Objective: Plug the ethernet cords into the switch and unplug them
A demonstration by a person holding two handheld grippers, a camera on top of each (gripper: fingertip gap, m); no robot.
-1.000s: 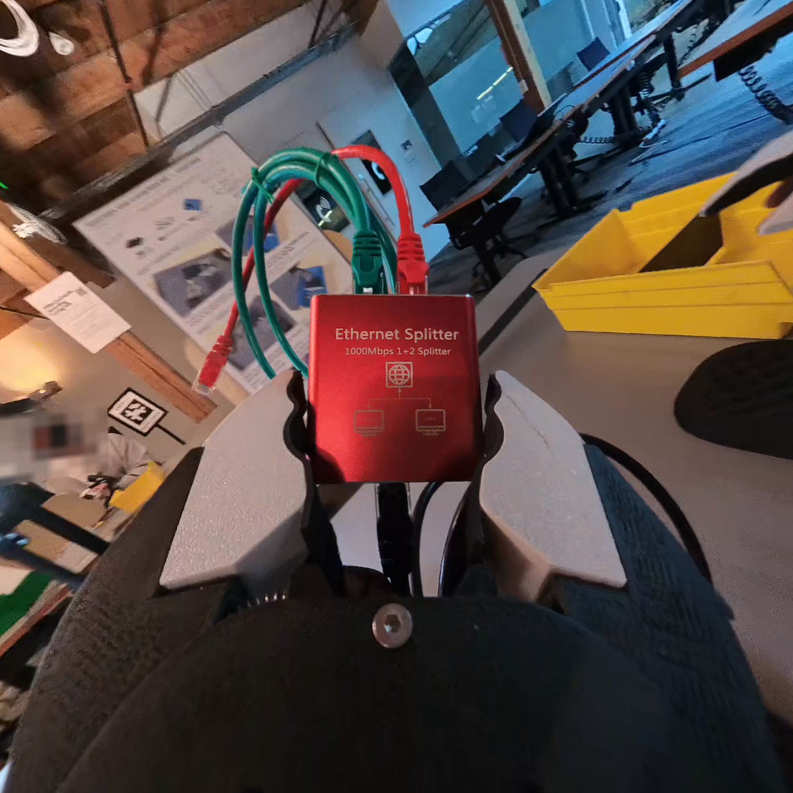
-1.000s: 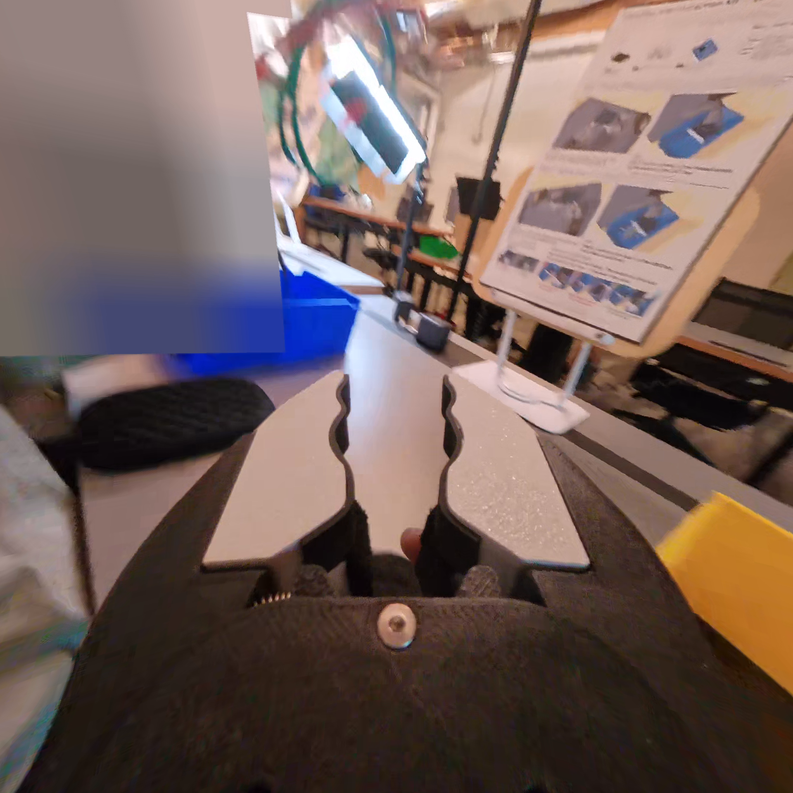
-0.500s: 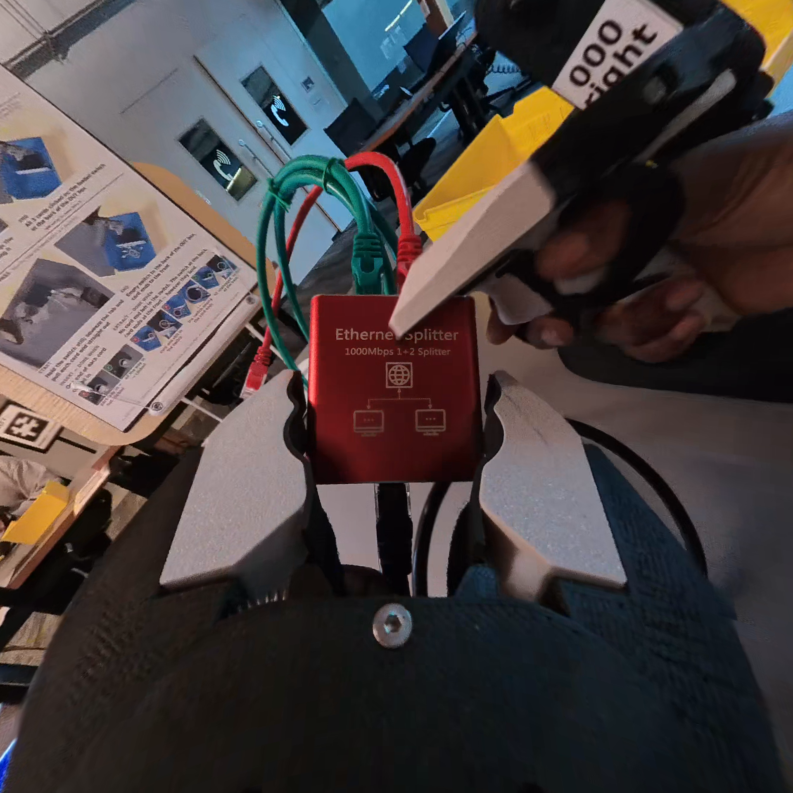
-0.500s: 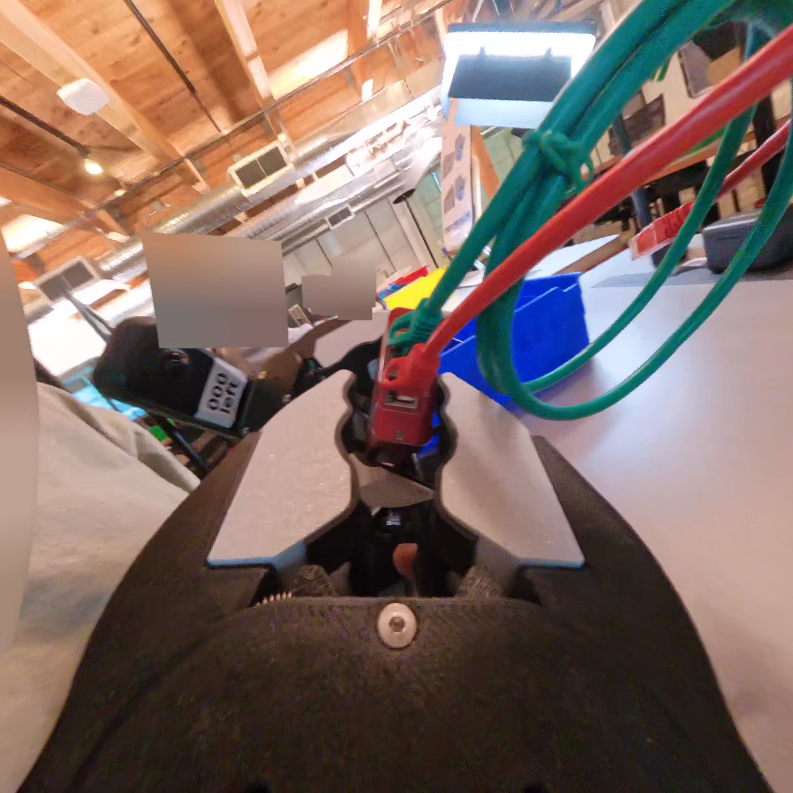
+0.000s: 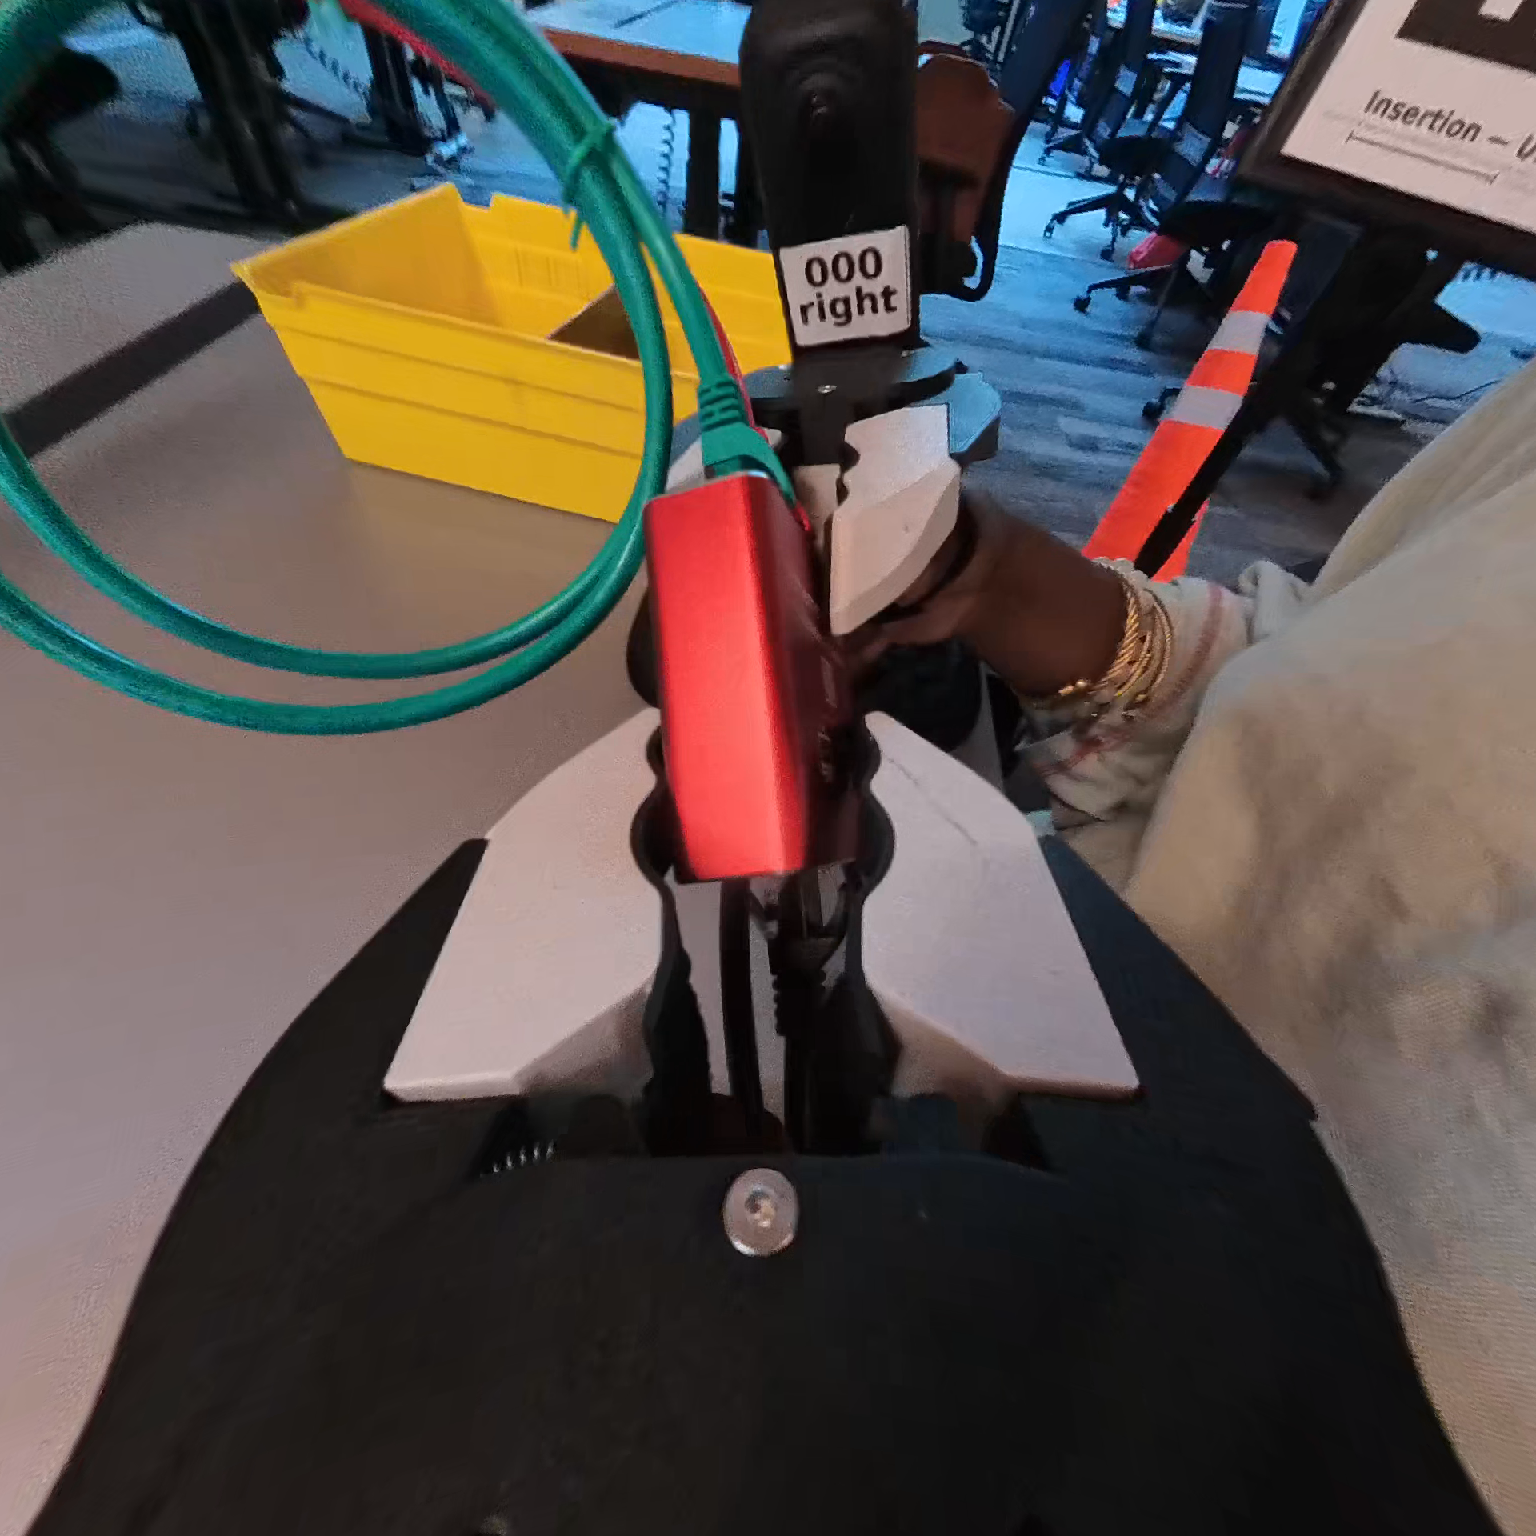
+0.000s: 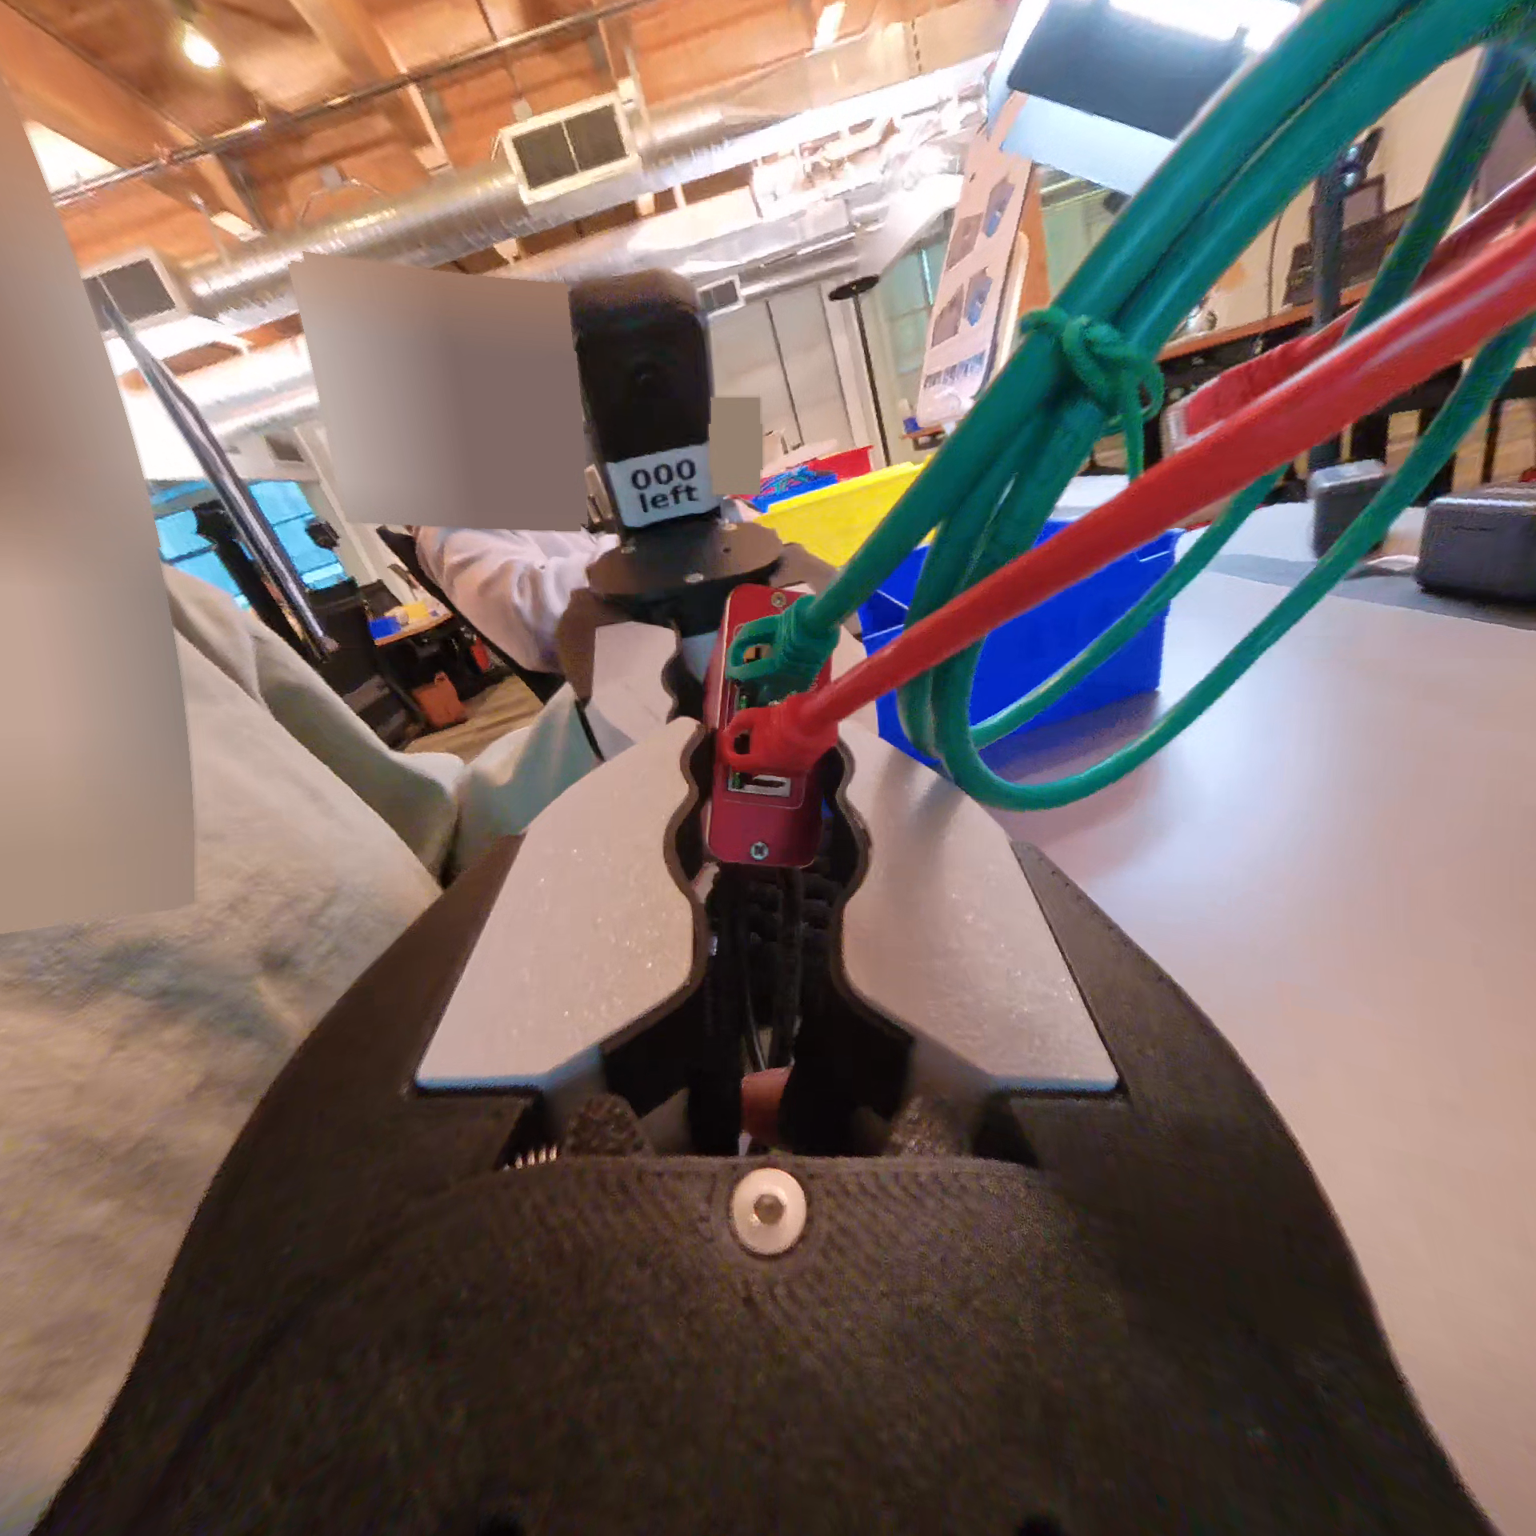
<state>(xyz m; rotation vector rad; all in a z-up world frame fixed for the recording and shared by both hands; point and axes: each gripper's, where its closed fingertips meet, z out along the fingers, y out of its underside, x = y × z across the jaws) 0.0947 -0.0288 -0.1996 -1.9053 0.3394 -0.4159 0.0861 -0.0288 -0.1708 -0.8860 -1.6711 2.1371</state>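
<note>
Left gripper point(image 5: 760, 819): closed on the lower end of the switch point(image 5: 731, 673), one grey finger on each broad face; it is seen edge-on, so the printed face is mostly hidden
Black leads: run down from the bottom of the switch into the dark gap between the left gripper's fingers; where they end cannot be made out
Right gripper point(image 6: 765, 798): its fingers flank the port end of the switch and the red plug point(image 6: 769, 736); they look nearly closed, but whether the pads press the plug or only the casing cannot be told
Right gripper, from the left wrist view: only one pale finger point(image 5: 893, 507) shows past the switch, the other is hidden behind it; a hand point(image 5: 1010, 594) with gold bangles holds it
Red cord point(image 6: 1164, 515): plugged into the switch below the green plug, running up and right until the edge cuts it off
Green cord point(image 5: 349, 657): its plug point(image 6: 777, 648) sits in the upper port of the switch; the coiled loops, bound by a tie, hang beside the switch above the desk point(image 5: 208, 831) and run out of frame
Yellow bin point(image 5: 465, 391): on the desk beyond the switch, partly crossed by the green cord
Blue bin point(image 6: 1039, 632): on the desk beyond the switch in the right wrist view, partly behind the cords
Orange cone point(image 5: 1197, 399): on the floor well beyond the switch, its base hidden by a sleeve
</note>
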